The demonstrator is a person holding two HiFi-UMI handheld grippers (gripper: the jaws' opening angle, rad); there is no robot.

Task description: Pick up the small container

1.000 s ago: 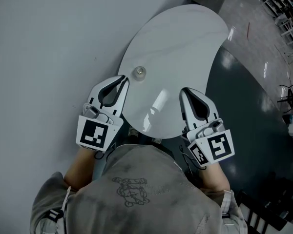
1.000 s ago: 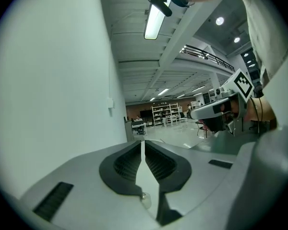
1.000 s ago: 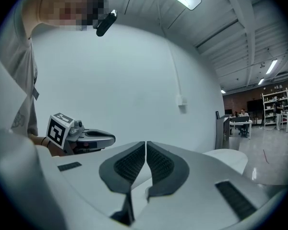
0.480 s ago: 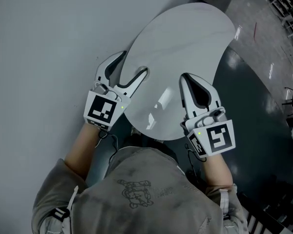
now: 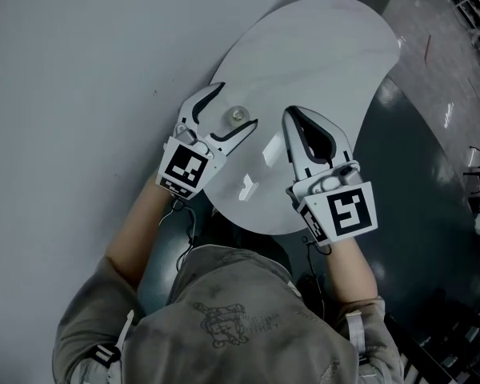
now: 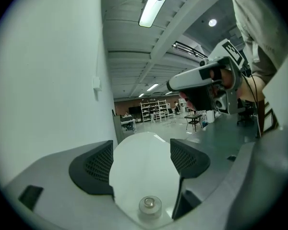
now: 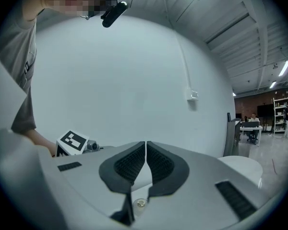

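Note:
The small container, a clear little jar with a round lid, stands on the white round table near its left edge. My left gripper reaches over that edge with its jaws opening wide. The container sits between them, apart from both pads. In the left gripper view the container is low and central, below the gap of the left gripper. My right gripper hovers just right of it, shut and empty. The right gripper view shows the container under the closed tips of the right gripper.
A plain white wall runs close along the table's left side. Dark glossy floor lies to the right. Far behind, the left gripper view shows shelving and desks in a large hall.
My left gripper moved forward onto the table and its jaws spread from shut to wide around the container. The right gripper edged forward and left, still shut.

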